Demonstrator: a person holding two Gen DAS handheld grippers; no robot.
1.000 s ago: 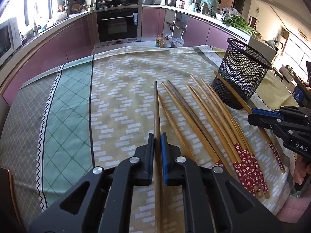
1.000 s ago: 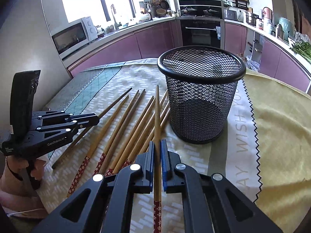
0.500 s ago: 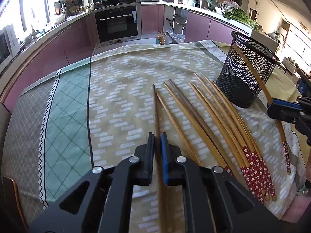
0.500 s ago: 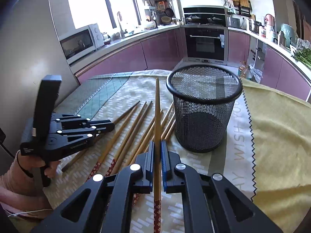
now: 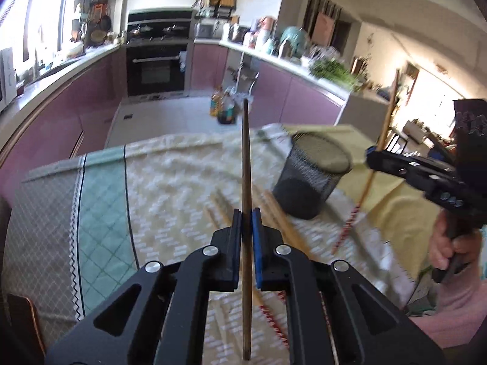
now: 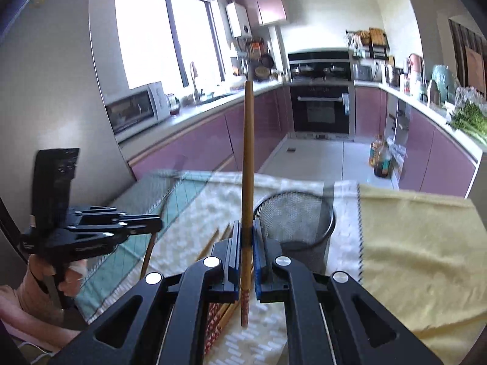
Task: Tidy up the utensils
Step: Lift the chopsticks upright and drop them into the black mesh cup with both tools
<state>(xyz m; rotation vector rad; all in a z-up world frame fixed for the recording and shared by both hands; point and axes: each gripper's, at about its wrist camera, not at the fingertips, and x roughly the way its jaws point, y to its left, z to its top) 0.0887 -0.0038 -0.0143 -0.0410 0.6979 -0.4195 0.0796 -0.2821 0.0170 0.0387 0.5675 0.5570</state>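
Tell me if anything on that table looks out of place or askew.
Nothing is spilled or damaged. Loose chopsticks lie scattered on the tablecloth beside the mesh holder, which stands upright with nothing visible inside. Each pair of tongs, left and right, grips one chopstick in the air.

The mesh basket (image 5: 313, 179) stands open-topped, nothing over its mouth. Loose chopsticks (image 5: 274, 216) lie on the tablecloth (image 5: 170, 182) just beside its base, crowding that side. The left gripper (image 5: 246, 222) is clamped on a dark chopstick (image 5: 246, 164), the right gripper (image 6: 247, 234) on a pale chopstick (image 6: 248, 158); both sticks project far beyond the jaws. The yellow cloth (image 6: 420, 243) beyond the basket is bare. The green-patterned cloth (image 5: 100, 206) on the far left is likewise unobstructed.
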